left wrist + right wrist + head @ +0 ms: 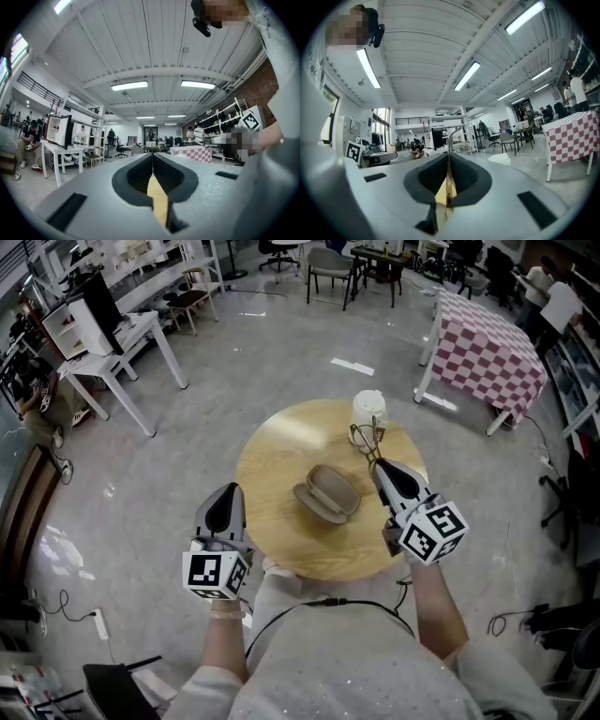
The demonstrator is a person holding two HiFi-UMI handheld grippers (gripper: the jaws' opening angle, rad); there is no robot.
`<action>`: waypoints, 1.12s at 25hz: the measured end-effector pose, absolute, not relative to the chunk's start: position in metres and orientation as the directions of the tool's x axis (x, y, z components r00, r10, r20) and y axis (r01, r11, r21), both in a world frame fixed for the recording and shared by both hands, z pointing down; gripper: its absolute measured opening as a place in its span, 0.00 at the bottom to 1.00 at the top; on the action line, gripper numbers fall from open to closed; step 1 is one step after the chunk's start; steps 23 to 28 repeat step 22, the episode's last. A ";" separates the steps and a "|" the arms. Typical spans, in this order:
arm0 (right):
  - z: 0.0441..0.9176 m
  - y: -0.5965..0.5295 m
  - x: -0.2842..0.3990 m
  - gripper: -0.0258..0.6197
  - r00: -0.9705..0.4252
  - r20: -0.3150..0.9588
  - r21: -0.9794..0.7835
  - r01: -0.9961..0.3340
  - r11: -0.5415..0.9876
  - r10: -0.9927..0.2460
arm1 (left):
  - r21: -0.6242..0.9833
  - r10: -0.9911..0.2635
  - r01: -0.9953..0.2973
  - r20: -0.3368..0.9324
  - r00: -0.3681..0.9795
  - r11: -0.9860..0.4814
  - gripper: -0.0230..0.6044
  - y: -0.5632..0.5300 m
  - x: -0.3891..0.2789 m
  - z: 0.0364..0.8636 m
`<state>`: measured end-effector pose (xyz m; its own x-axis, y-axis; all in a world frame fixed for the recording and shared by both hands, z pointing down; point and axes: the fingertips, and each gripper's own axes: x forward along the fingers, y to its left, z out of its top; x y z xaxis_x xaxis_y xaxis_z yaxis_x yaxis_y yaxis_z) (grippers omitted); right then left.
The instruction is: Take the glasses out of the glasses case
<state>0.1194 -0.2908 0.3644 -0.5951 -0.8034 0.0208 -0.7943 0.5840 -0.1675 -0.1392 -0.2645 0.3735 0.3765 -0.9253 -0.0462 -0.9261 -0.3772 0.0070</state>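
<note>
The case [327,493] lies open near the middle of the round worktop [272,465], lid folded back. Nothing shows inside it, so the main step looks done. The glasses [367,435] are out and clear of it, off to the far right just beside a white cup [368,411].

The right gripper [377,465] has them. Its fingers [464,177] are closed almost fully on one thin temple arm, which runs up through the narrow slit between the pads, with the rest of the frame sticking out past the tips. A pinch on the temple fits so slim a frame: it keeps the pads off the lenses and leaves the front free to be set down. It is a small hold, though, so the frame could swing or slip if it is moved fast. Whether the glasses touch the worktop I cannot tell.

The left gripper [228,491] hangs at the near left edge of the worktop, well apart from the case. Its fingers [138,176] are together with nothing between them, only the wood showing through the gap. It seems parked out of the way, since the case sits steady without it.
</note>
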 end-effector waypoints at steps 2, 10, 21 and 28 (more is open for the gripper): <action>0.366 -0.290 0.119 0.08 -0.593 0.021 -0.170 -0.795 0.582 -0.805 | 0.007 -0.925 -0.926 -0.047 0.377 -0.378 0.04 -0.264 -0.140 0.374; 0.367 -0.287 0.119 0.08 -0.594 0.020 -0.175 -0.794 0.582 -0.804 | 0.010 -0.927 -0.928 -0.043 0.372 -0.373 0.04 -0.263 -0.142 0.374; 0.369 -0.289 0.117 0.08 -0.595 0.025 -0.180 -0.793 0.582 -0.803 | 0.016 -0.928 -0.928 -0.028 0.372 -0.373 0.04 -0.266 -0.146 0.380; 0.369 -0.290 0.117 0.08 -0.595 0.025 -0.181 -0.793 0.582 -0.803 | 0.017 -0.928 -0.928 -0.027 0.372 -0.373 0.04 -0.267 -0.146 0.380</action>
